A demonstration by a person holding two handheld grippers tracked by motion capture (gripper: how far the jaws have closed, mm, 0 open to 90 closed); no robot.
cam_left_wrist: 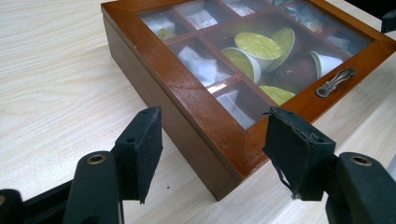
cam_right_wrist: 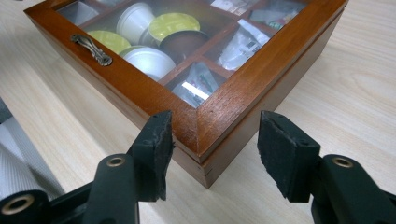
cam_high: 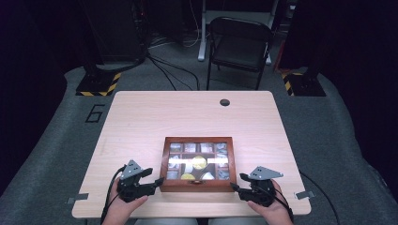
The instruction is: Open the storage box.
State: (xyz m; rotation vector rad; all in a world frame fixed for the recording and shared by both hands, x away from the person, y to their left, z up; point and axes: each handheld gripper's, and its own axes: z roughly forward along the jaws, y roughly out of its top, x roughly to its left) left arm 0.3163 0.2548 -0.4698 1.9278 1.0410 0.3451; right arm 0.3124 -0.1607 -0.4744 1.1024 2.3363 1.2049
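Resting near the front edge of the tabletop [cam_high: 141,117], a wooden box [cam_high: 198,163] with a glazed, gridded lid sits closed between the two grippers.

Contents, seen through the glass: yellow-lidded and white capsules [cam_left_wrist: 257,49] in the middle compartments, pale sachets [cam_right_wrist: 240,44] in the outer ones. Glare and the haze of the pane blur most of the labels; none can be read. In the high view the compartments are too small to sort. The far corners of the box are cut off in both gripper views. A small metal handle [cam_left_wrist: 335,82] is fixed to the front rail of the lid.

Left gripper [cam_high: 157,180]: jaws part-open, straddling the front left corner of the box. The left gripper view shows one pad beside the side wall and the other by the front face, with a gap on both sides; nothing is gripped.

Right gripper [cam_high: 237,182]: jaws part-open around the front right corner. One pad lies very close to the front face; whether it touches cannot be told. The other stands clear of the side wall. No firm hold is visible.

Hands are cut off by the bottom edge of the high view. Beyond the tabletop, a dark folding chair [cam_high: 239,44] stands in dim surroundings.
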